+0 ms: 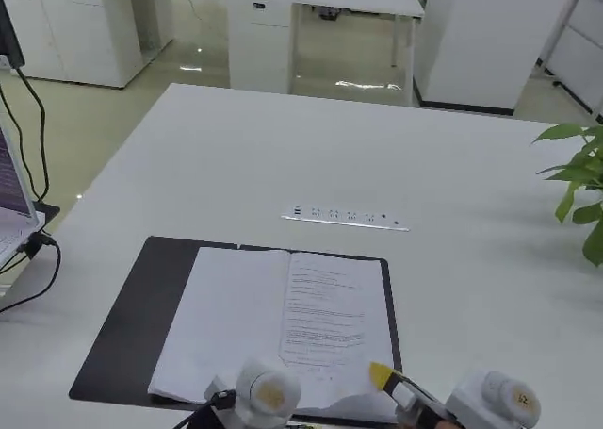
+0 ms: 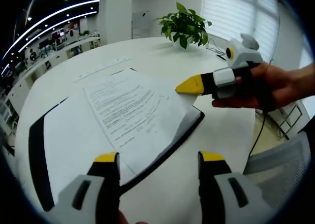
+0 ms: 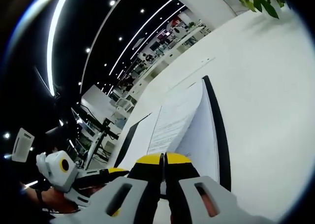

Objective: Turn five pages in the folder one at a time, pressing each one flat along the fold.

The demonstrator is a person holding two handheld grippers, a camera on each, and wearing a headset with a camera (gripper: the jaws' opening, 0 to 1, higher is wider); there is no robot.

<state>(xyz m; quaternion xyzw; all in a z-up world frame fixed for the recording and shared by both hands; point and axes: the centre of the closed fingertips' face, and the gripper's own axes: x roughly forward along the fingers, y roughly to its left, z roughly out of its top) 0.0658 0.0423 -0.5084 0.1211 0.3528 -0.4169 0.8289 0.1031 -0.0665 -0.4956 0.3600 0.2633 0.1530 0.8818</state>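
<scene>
A black folder [image 1: 122, 335] lies open at the near edge of a white desk [image 1: 283, 146]. The right claw [image 3: 164, 159], jaws closed, pinches the near right corner of the printed page [image 1: 330, 316], which sits slightly raised. The left claw [image 2: 160, 157] hovers wide open and empty at the folder's near edge.

Left gripper [image 2: 158, 159]: jaws wide apart, yellow tips level with each other. Right gripper [image 3: 163, 159]: jaws pressed together, tips meeting. In the left gripper view it enters from the right, tip pointing left, with a hand [image 2: 261, 86] wrapped round its body.
</scene>
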